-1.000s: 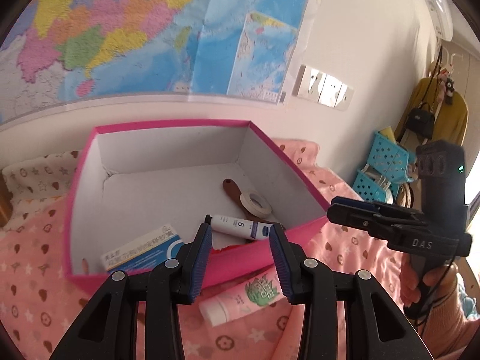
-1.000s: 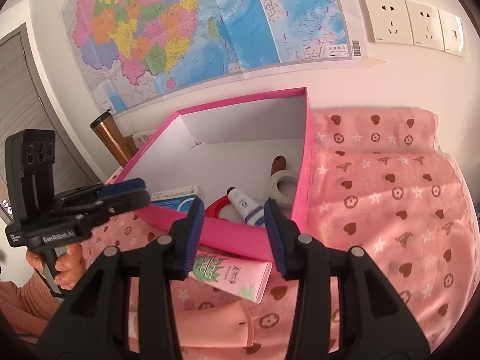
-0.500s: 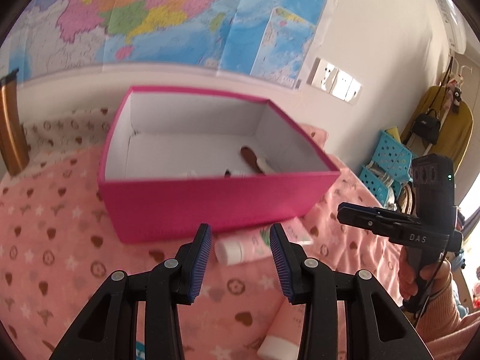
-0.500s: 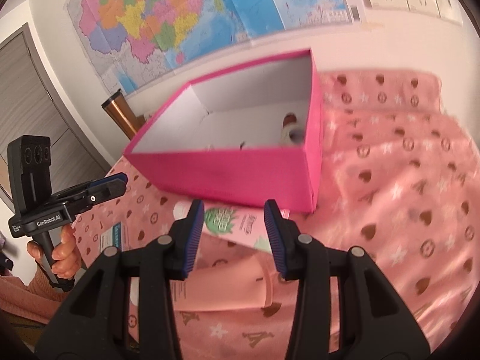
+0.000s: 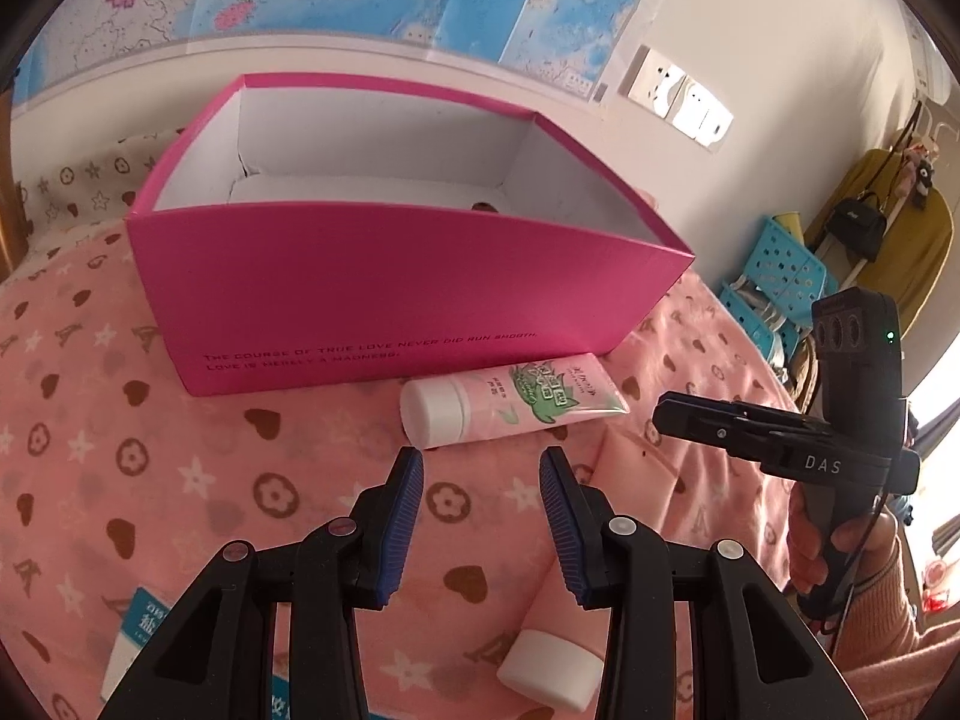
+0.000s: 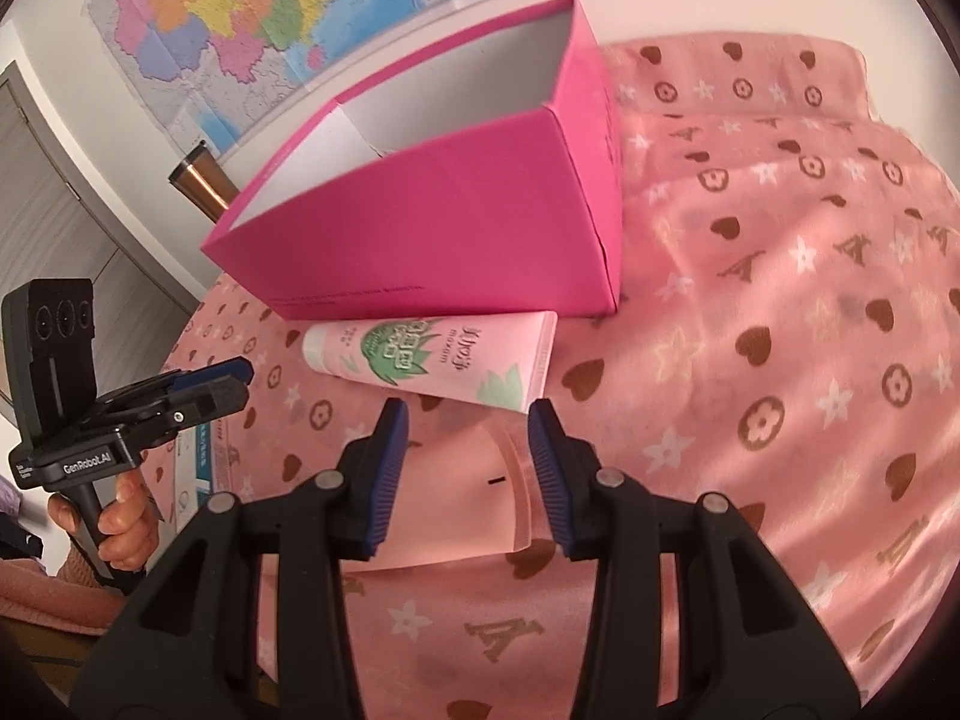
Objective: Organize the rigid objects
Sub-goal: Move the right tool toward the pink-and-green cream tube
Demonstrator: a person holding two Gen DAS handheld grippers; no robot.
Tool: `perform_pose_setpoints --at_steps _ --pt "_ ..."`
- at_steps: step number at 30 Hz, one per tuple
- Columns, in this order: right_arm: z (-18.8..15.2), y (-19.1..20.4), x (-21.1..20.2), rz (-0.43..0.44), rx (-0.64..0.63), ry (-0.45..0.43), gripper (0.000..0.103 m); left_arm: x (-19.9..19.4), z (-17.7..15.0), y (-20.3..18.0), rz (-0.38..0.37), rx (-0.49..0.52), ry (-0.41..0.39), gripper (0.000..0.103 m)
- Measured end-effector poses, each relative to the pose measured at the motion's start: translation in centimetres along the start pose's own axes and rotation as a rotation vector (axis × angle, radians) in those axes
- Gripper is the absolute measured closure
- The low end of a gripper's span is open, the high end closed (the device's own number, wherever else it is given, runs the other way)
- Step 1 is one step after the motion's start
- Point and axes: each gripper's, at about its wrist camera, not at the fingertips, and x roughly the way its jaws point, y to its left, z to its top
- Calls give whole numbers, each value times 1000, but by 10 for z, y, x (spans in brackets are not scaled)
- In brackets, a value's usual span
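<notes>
Hovering over the pink cloth [image 5: 180,480], the left gripper [image 5: 480,474] stood partly open and held nothing. At its 12 o'clock lay a green-printed tube [image 5: 510,402], just beside the pink box [image 5: 384,294]. The right gripper [image 6: 468,426] was likewise partly open and empty, its fingers [image 6: 390,468] above a plain pink tube [image 6: 456,498], contact unclear; the printed tube lay at its 12 o'clock. A blue-and-white packet [image 5: 135,630] lay at the left gripper's 8 o'clock.
</notes>
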Motion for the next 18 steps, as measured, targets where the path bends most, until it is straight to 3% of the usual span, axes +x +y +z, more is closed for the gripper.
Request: perform_pose_setpoints --at_steps 18 --pt "12 -14 19 -19 40 8 59 26 12 3 41 -16 40 62"
